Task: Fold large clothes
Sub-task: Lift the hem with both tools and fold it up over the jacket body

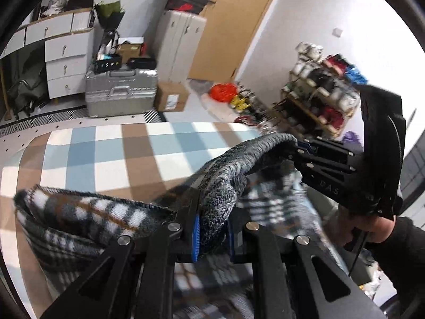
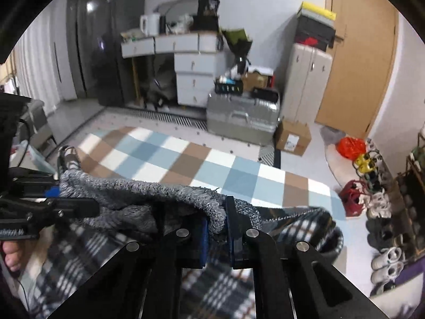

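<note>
One garment under inspection — a plaid jacket with a grey knit hood, raised above a checked rug. Its lower half is cut off at 6 o'clock in both views and blurred. Two grippers counted. Left gripper: jaws clenched on the knit hood edge. Right gripper: jaws likewise clenched on knit fabric. One hand is partly visible at 3 o'clock in the left view — mostly hidden behind the other tool.
</note>
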Demonstrator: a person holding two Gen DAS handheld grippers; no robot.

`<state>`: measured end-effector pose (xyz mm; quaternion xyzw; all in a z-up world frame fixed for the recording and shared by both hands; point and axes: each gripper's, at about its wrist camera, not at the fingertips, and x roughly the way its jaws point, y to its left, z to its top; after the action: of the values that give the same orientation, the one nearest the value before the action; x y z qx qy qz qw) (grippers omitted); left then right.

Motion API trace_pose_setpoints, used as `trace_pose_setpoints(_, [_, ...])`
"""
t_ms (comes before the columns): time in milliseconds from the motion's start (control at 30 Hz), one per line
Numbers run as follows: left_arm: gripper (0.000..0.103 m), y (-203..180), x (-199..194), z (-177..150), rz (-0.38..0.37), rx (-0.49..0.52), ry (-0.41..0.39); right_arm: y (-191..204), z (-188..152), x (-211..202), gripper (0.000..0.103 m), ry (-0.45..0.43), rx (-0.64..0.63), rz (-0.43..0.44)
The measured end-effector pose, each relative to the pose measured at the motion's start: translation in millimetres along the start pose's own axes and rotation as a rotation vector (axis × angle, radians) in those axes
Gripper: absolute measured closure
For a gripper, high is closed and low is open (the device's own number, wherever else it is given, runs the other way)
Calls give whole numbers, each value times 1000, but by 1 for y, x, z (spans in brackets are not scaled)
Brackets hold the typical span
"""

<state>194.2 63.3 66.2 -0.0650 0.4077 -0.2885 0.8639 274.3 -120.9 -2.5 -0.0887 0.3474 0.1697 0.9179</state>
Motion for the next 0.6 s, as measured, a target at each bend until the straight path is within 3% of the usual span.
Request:
trace_pose_setpoints(133, [93,-23,-18,-29,-22,23,7,7,-34,-55,93,-47,40,42])
trace_pose_setpoints(300, [93,-32,-21,-67,-39,-16,59,23,-95,-91,93,-42,98,95])
trace_pose_setpoints(600, [93,-23,-12,-125,-66,-198,157,41,-188,-85,92,89,203,139])
